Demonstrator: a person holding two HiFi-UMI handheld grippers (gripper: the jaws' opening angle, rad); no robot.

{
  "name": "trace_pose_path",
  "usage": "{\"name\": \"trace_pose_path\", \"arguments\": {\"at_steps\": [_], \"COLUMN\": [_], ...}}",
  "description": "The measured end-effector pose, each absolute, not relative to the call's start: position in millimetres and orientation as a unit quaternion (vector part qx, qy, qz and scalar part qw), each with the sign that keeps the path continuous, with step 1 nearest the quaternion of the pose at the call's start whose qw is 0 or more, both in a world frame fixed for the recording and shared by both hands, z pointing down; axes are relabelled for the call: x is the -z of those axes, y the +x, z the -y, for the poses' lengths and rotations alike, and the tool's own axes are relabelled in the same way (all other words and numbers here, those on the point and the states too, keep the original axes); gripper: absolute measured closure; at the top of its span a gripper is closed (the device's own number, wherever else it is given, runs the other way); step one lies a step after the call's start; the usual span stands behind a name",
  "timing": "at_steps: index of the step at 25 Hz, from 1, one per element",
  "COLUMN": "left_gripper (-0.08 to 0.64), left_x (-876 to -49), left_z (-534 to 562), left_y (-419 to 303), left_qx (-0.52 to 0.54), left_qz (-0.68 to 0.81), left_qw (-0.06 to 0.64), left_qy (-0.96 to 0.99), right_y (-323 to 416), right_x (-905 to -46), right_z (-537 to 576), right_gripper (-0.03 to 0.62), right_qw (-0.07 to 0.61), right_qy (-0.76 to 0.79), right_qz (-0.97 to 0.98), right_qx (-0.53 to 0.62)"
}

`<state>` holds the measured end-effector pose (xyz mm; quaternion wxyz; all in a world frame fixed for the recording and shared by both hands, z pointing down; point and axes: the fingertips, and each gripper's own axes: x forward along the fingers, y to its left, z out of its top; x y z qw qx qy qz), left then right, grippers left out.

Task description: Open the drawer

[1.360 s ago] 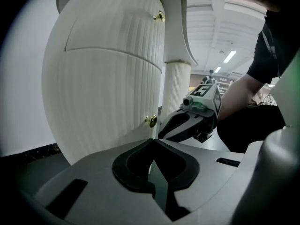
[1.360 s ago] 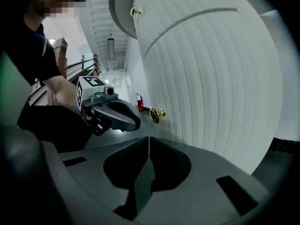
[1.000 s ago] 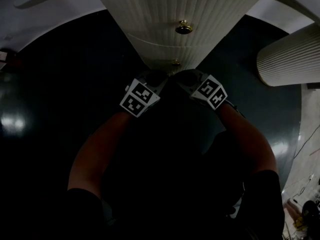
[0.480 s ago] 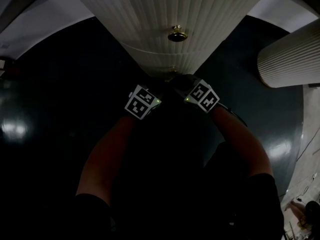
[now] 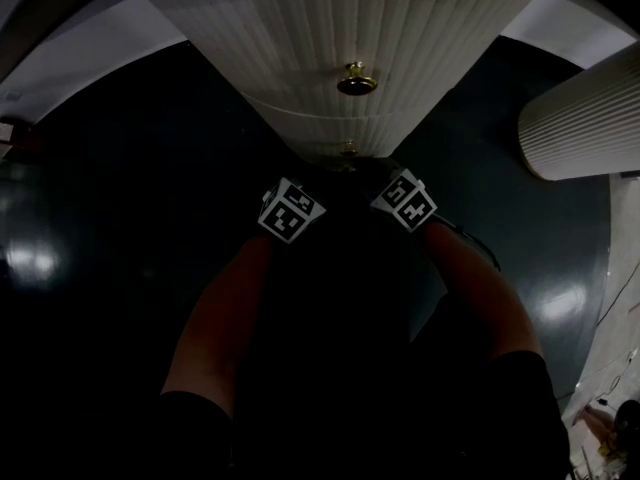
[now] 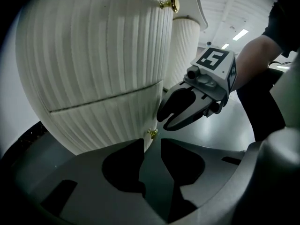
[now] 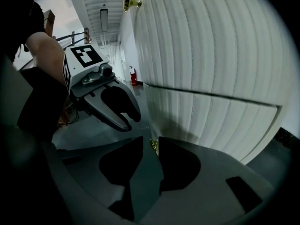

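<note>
At the lower knob (image 7: 153,145) of the shut drawer (image 6: 108,121), both tongs are sinking. The right tongs (image 7: 150,140) are just opening narrowly, the knob seemingly between their tips, readying a grasp. The left tongs (image 6: 152,143) are hanging slightly parted, empty.

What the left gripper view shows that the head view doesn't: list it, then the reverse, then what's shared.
Left gripper view only: the left gripper's jaws standing apart with the lower knob just ahead of the gap; the right gripper side-on, its jaws having just been opening, gripping nothing. Head view only: the left forearm and the left marker cube. Both: the fluted white cabinet, the upper knob, the lower knob, the right marker cube.
</note>
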<state>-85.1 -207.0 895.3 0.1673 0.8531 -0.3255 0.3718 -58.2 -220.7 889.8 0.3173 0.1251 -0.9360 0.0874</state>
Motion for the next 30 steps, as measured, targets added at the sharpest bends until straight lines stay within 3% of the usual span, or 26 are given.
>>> {"name": "trace_pose_path", "arguments": {"at_steps": [30], "left_gripper": [0.446], "left_x": [-908], "left_z": [201], "left_y": [-81], "left_qx": [-0.401], "left_qz": [0.293], "left_qw": [0.163], "left_qy": [0.853], "right_y": [-70], "right_x": [-911], "right_z": [206], "right_gripper": [0.534], "right_qw": [0.386], "right_qy": [0.112], "right_qz": [0.916], "right_qx": [-0.012]}}
